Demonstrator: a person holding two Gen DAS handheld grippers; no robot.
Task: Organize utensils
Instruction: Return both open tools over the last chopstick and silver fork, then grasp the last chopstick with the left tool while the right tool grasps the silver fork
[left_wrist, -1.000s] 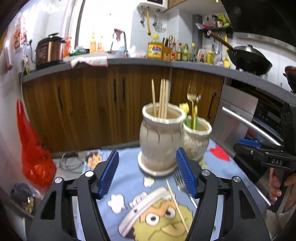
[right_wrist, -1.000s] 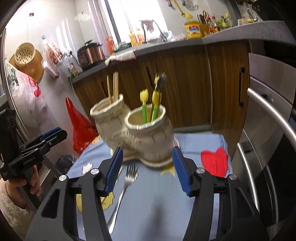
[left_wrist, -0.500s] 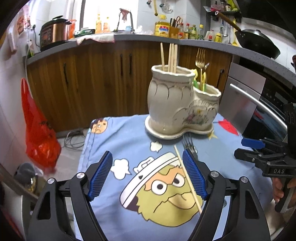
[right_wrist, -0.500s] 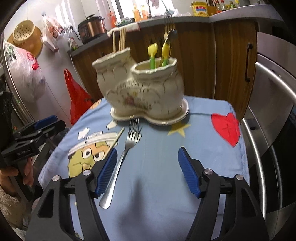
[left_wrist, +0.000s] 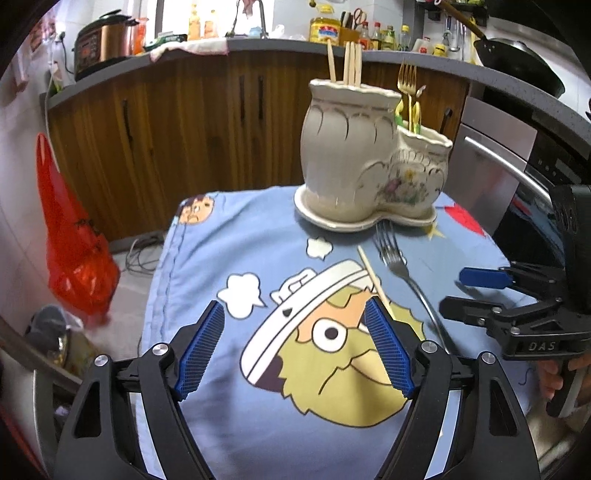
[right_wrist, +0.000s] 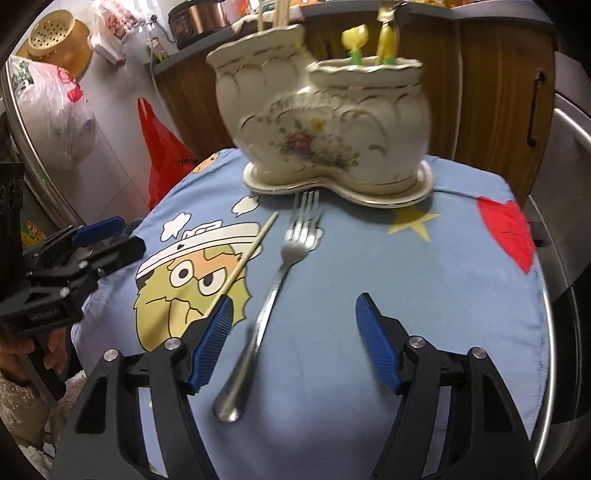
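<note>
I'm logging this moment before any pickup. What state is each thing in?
Silver fork: flat on the cloth, tines toward the holder, not gripped.
Loose chopstick: flat on the cloth beside the fork.
Ceramic utensil holder: upright, chopsticks in the taller pot, cutlery in the shorter.
Left gripper: jaws open, empty.
Right gripper: jaws open, astride the fork handle.

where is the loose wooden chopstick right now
In the right wrist view, the wooden chopstick lies on the blue cartoon cloth, left of the silver fork, before the ceramic holder.

Home kitchen: wood cabinets (left_wrist: 207, 122) under a grey counter (left_wrist: 406, 59); rice cooker (left_wrist: 101, 40) at 10 o'clock, oil bottles (left_wrist: 373, 33) at 12, wok (left_wrist: 517, 62) and oven (left_wrist: 491, 173) at 2.
</note>
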